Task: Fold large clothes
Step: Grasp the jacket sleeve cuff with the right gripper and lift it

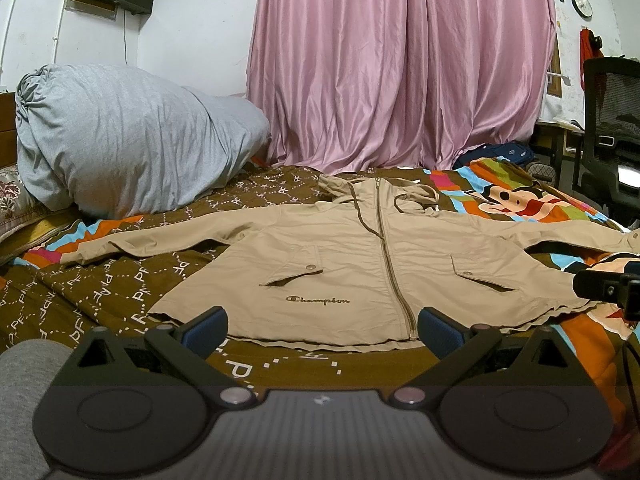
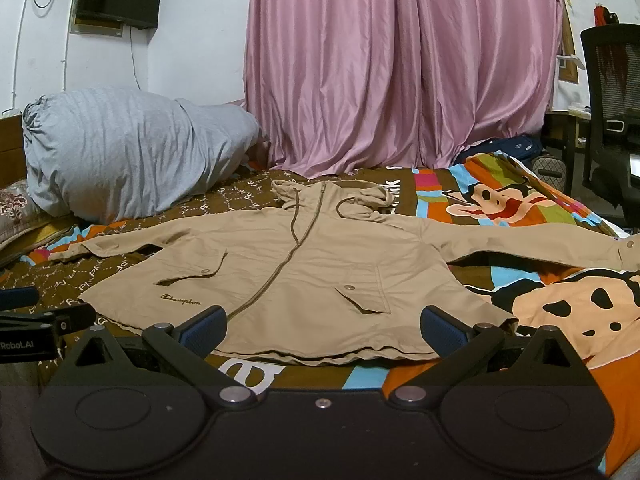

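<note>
A beige hooded zip jacket (image 1: 352, 264) (image 2: 304, 276) lies flat, front up, on the bed, sleeves spread out to both sides and hood toward the curtain. My left gripper (image 1: 322, 330) is open just short of the jacket's hem, straddling the lower end of the zipper, nothing between its blue pads. My right gripper (image 2: 324, 330) is also open at the hem, in front of the right pocket, holding nothing. The right gripper shows at the right edge of the left wrist view (image 1: 612, 286); the left one shows at the left edge of the right wrist view (image 2: 36, 320).
The bed has a brown and multicoloured cartoon cover (image 1: 120, 292) (image 2: 560, 304). A big grey bundle of bedding (image 1: 128, 140) sits at the back left. Pink curtains (image 1: 400, 64) hang behind. A black office chair (image 1: 612, 128) and desk stand at the right.
</note>
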Demonstrator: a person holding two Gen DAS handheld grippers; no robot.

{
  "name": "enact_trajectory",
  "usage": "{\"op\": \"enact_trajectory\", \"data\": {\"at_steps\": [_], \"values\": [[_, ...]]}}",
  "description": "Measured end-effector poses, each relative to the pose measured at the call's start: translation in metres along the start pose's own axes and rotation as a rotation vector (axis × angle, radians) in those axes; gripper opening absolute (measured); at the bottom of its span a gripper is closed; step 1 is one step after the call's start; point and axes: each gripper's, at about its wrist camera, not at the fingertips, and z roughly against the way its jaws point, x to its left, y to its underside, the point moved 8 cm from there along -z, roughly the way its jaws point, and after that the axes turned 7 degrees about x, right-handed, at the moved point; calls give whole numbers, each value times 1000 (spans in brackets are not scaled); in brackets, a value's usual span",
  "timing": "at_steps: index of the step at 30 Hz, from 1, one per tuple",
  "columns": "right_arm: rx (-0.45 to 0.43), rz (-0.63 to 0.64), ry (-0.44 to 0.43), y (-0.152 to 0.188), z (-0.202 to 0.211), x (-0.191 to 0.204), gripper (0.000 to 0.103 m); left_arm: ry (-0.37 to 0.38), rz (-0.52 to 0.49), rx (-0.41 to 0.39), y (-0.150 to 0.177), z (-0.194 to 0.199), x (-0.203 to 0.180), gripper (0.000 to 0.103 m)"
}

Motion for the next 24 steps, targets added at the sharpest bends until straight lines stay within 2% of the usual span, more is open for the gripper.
{"op": "enact_trajectory", "data": {"at_steps": [16,20,24], "values": [[16,-25,0,2,-1,-4,102,-6,-9,36,7,-9,3,103],[38,-97,44,4,-3,-17,102,-3,-8,121,7,-25,2,103],[41,-268,67,0,2,-55,102,23,-12,172,-6,-45,0,103]]}}
